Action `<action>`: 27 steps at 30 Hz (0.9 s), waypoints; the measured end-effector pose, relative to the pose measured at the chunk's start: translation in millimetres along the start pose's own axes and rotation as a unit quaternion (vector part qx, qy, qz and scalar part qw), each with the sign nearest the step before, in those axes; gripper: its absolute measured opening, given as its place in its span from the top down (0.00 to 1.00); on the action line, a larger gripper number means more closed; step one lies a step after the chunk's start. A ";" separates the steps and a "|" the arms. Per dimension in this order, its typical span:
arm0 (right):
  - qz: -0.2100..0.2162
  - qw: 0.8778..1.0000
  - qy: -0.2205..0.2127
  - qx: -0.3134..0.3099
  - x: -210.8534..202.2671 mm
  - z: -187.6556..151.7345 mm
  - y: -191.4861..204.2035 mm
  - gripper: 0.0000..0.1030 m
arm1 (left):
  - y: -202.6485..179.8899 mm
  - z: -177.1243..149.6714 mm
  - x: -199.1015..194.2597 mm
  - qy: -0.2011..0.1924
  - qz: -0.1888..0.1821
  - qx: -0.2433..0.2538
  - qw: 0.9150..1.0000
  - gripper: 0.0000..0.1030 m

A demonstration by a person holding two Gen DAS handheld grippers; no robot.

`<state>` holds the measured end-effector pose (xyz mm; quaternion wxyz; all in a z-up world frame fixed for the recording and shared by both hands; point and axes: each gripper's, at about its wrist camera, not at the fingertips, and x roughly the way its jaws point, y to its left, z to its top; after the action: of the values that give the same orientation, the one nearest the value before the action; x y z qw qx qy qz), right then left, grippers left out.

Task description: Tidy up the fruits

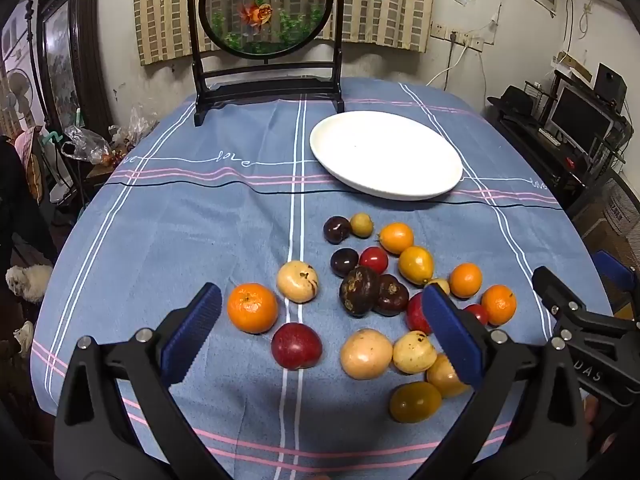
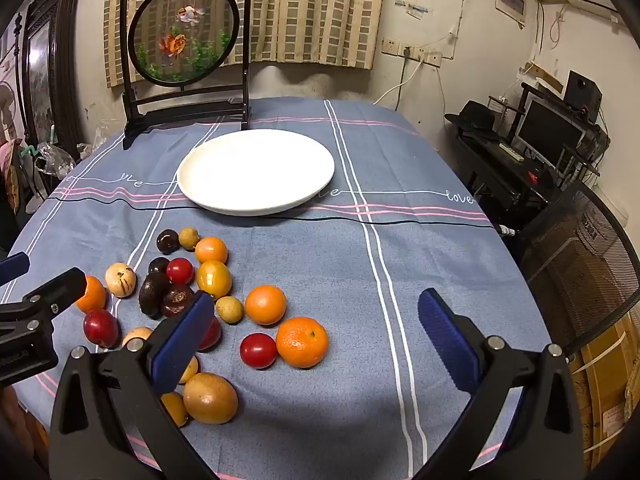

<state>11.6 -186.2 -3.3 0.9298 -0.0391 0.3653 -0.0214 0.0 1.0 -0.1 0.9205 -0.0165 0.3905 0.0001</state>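
Several small fruits lie loose on the blue tablecloth: oranges (image 1: 252, 308) (image 2: 302, 342), red ones (image 1: 296, 346) (image 2: 258, 350), dark purple ones (image 1: 359, 290) (image 2: 178, 300) and pale yellow ones (image 1: 365, 354) (image 2: 209, 397). A white plate (image 1: 386, 155) (image 2: 256, 171) stands empty beyond them. My left gripper (image 1: 322, 314) is open and empty, low over the near fruits. My right gripper (image 2: 316, 316) is open and empty, to the right of the pile, above the orange and the red fruit. Each gripper shows at the edge of the other's view.
A dark wooden stand with a round goldfish panel (image 1: 266, 8) (image 2: 187, 32) stands at the table's far edge behind the plate. A desk with a monitor (image 2: 548, 132) and a mesh chair (image 2: 580, 248) stand right of the table. A small white dog (image 1: 28, 280) is on the floor at the left.
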 end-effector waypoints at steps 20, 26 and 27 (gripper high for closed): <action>0.005 1.000 0.007 -0.005 3.4 -1.5 4.6 0.01 | 6.4 -1.3 5.1 0.009 0.005 -0.011 1.000 0.02; 0.007 1.000 0.007 -0.006 2.8 -2.1 5.2 0.01 | 6.4 -1.1 4.4 0.009 0.004 -0.011 1.000 0.02; 0.007 1.000 0.007 -0.006 3.1 -1.8 5.8 0.01 | 5.9 -1.0 4.1 0.009 0.003 -0.010 1.000 0.02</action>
<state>12.8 -180.8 -7.3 0.9271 -0.0419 0.3723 -0.0132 2.1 6.8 -3.9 0.9167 -0.0247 0.3988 0.0068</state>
